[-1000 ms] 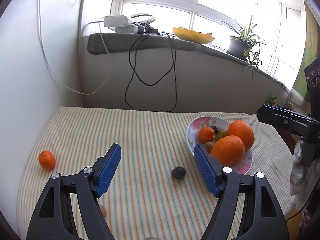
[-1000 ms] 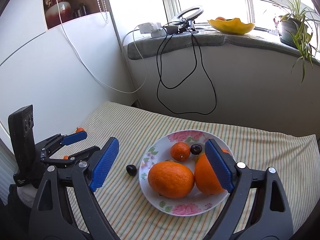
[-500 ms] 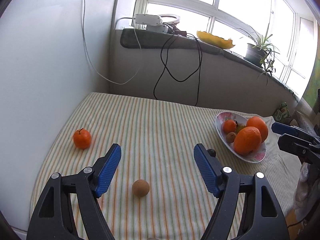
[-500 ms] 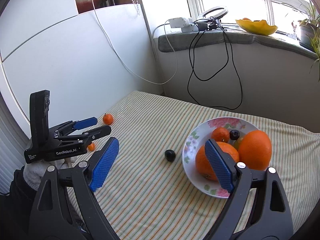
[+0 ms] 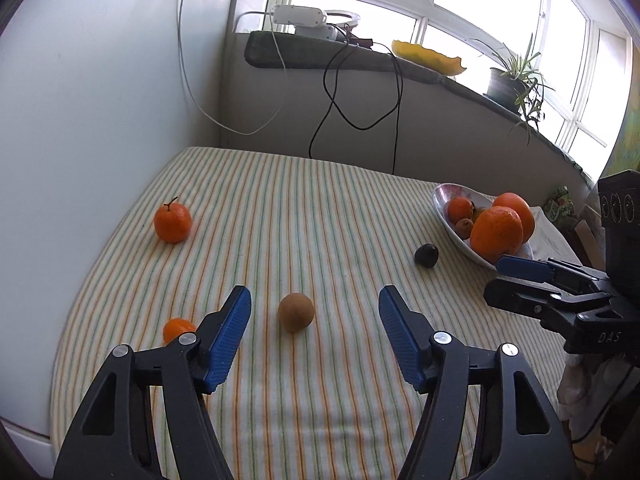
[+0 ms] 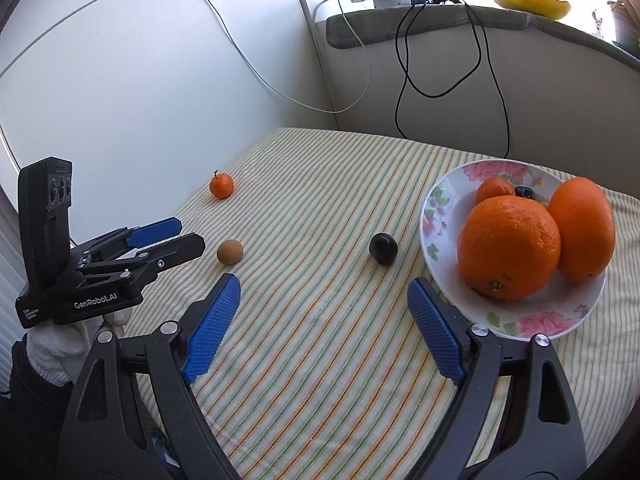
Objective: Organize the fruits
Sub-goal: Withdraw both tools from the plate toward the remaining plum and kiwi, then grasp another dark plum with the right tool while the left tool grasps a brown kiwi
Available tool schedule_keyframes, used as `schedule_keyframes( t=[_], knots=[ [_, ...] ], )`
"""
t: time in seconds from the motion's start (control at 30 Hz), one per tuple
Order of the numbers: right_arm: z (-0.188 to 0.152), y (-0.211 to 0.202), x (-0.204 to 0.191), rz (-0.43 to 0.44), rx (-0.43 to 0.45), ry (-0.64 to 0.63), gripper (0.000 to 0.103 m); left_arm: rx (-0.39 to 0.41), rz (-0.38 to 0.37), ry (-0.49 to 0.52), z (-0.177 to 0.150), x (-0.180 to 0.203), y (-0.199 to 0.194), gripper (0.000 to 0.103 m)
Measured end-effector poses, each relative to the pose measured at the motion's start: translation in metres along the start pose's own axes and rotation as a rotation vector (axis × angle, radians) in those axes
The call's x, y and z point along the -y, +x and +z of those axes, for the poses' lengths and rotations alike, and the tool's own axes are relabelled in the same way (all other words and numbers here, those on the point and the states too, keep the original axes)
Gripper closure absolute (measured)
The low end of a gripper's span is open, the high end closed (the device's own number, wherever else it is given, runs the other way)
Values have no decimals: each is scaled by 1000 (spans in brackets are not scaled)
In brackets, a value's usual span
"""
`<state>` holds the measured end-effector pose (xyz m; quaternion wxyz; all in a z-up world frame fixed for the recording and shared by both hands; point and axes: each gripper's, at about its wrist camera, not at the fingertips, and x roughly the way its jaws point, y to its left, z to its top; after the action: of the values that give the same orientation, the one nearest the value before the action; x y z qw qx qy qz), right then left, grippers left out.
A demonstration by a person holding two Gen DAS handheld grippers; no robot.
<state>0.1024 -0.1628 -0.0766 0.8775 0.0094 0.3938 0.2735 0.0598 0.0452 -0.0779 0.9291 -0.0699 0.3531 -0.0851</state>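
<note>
Across the middle of both frames lay a striped, ribbed cloth (image 5: 320, 216), soft and slightly rumpled. On it we saw a matte brown round fruit (image 5: 296, 312), a glossy dark plum (image 6: 383, 248) and a dimpled mandarin (image 5: 173, 222) with a stalk. At right of the right wrist view sat a glazed floral plate (image 6: 440, 200) holding two pebbly large oranges (image 6: 508, 246) (and smaller fruit behind them).

Our left gripper (image 5: 315, 334) had its ridged blue pads apart, having just been closing, with the brown fruit ahead of the gap and untouched. Our right gripper (image 6: 324, 326) likewise stood apart after just closing a little, nothing between its pads, the plum beyond them.

Only the left wrist view showed a second small orange fruit (image 5: 178, 328) at lower left, half hidden behind the left pad; only the right wrist view showed a white knitted glove (image 6: 60, 344) under the other tool.
</note>
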Motion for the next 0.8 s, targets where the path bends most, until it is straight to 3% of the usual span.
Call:
schedule_keyframes(
  t=[0.1, 0.23, 0.57, 0.8],
  knots=[
    [0, 11, 4, -22, -19, 33, 28, -14, -10, 13, -2, -1, 6, 46],
    [2, 27, 5, -70, -47, 54, 47, -32, -35, 25, -5, -2, 12, 49],
    [10, 53, -7, -225, -49, 33, 52, -42, -84, 37, -7, -9, 19, 53],
    [15, 64, -9, -273, -57, 32, 55, -54, -114, 48, -8, -10, 26, 56]
  ],
)
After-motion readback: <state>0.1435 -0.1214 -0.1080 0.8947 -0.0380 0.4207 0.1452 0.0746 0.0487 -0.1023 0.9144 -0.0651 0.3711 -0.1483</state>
